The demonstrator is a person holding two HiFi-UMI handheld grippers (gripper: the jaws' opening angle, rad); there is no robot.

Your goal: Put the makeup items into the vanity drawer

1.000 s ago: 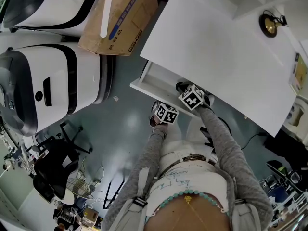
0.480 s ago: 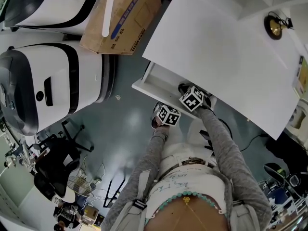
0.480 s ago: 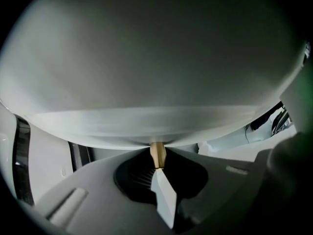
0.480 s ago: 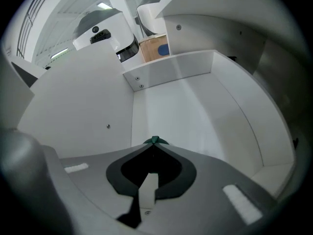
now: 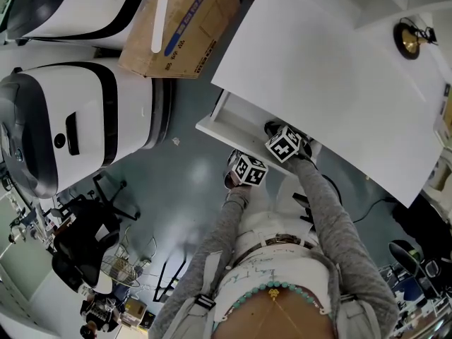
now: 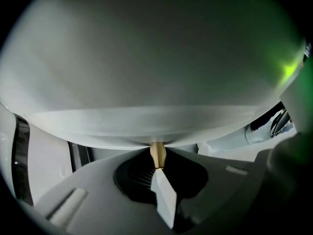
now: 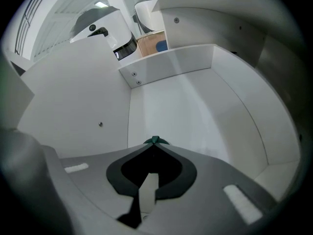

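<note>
Drawer open, nothing stowed yet.
The white vanity (image 5: 332, 83) sat far right, and its drawer (image 7: 190, 106) stood open toward the person, bare inside. The left gripper (image 6: 157, 169) was pinched tight on a tan knob (image 6: 157, 153), seemingly the drawer's. The right gripper (image 7: 155, 144) hung inside the drawer, jaws together, a dark green sliver (image 7: 155, 140) at the tips. No makeup items showed, so I'd judge the next move was to fetch one.

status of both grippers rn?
Left gripper: jaws shut, tips against a blurred white surface; no held item can be made out.
Right gripper: jaws shut, empty, pointing into the open white vanity drawer.
</note>
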